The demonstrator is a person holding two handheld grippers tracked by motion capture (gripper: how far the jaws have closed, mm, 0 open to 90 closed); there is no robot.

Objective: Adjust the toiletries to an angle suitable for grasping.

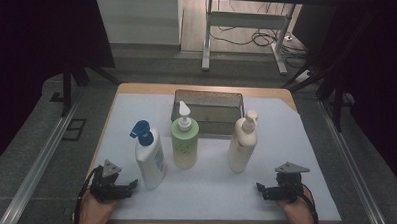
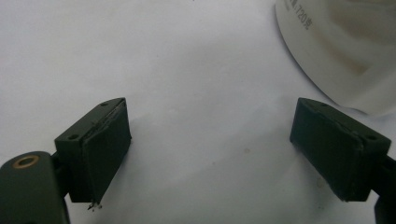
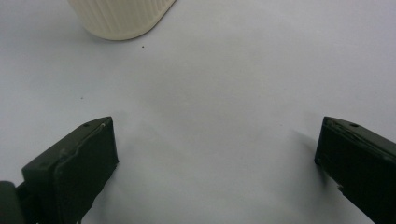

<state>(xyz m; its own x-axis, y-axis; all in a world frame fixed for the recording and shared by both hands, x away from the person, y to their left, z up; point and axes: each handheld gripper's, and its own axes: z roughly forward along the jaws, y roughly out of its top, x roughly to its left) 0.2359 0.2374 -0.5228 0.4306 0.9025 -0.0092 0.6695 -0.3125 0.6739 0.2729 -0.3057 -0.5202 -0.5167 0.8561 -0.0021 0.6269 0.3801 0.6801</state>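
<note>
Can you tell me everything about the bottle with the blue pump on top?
The bottle with the blue pump is white, looks like plastic, and has a blue and green label on its front. Its blue pump head sits on top with the spout pointing left. It stands upright on the white table cover, leftmost of three bottles, just left of the green bottle and apart from it. The left gripper rests close beside its base with jaws open, not touching it. Its rounded white bottom edge shows in the left gripper view.
</note>
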